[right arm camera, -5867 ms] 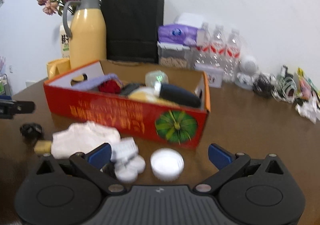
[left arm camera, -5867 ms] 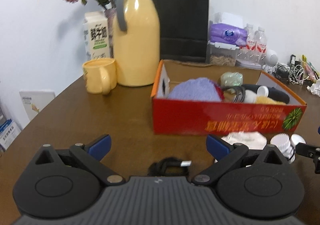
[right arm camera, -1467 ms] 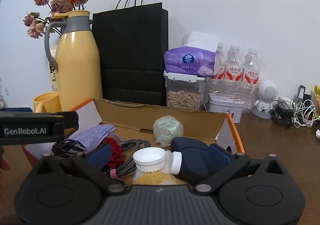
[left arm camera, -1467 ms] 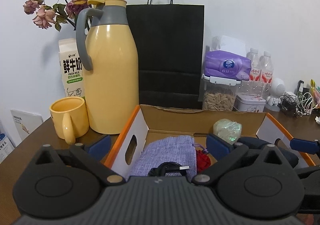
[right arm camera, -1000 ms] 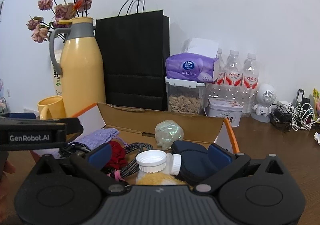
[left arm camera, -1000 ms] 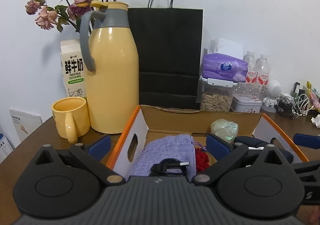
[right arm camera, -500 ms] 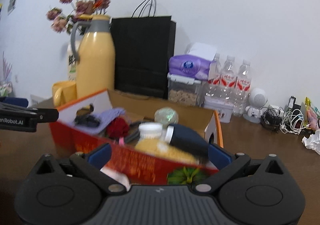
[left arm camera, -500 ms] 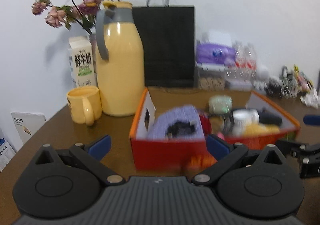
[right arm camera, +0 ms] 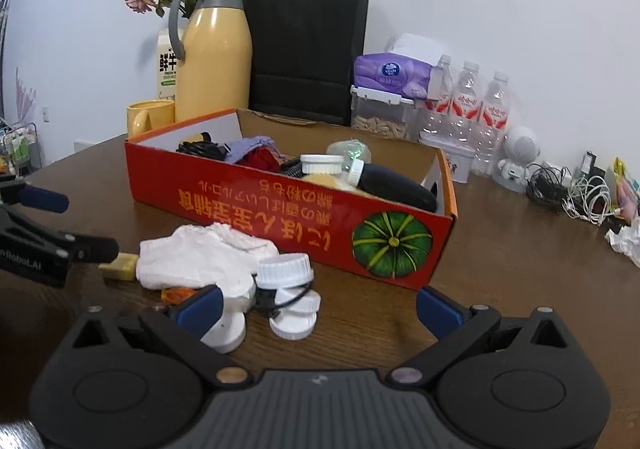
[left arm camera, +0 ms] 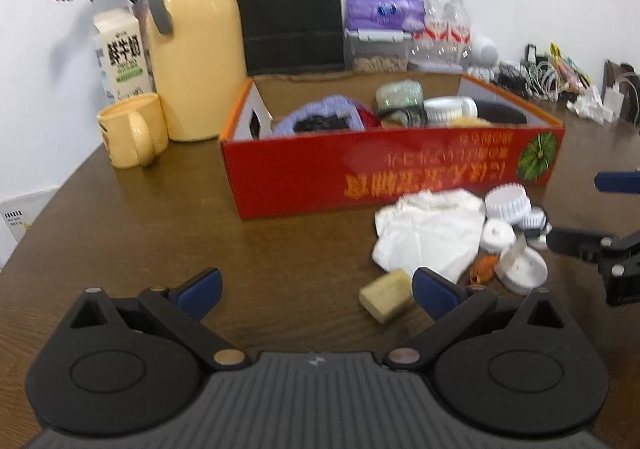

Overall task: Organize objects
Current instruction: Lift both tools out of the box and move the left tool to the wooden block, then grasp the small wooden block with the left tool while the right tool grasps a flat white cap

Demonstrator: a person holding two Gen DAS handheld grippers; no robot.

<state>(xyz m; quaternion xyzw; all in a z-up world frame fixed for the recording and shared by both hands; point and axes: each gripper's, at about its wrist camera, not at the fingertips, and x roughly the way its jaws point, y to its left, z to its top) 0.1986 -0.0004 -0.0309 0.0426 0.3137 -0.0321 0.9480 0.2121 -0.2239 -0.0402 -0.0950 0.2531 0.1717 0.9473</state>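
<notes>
Hovering over the wooden counter [left arm camera: 120, 233] on the near side of the red box [left arm camera: 392, 169], the left tongs [left arm camera: 316, 285] and the right tongs [right arm camera: 318, 307] were both spread and empty. One box lay with its long axis running left to right, its pumpkin picture at the right end. In front of the box sat one white cloth [left arm camera: 430, 229], one tan block [left arm camera: 386, 299] and four or so white caps [right arm camera: 284, 269]. A second and a half before, both tongs had been over the box's contents; since then they had drawn back, and the black cable [right arm camera: 198, 149] and the white-lidded jar [right arm camera: 322, 165] lay inside the box.
</notes>
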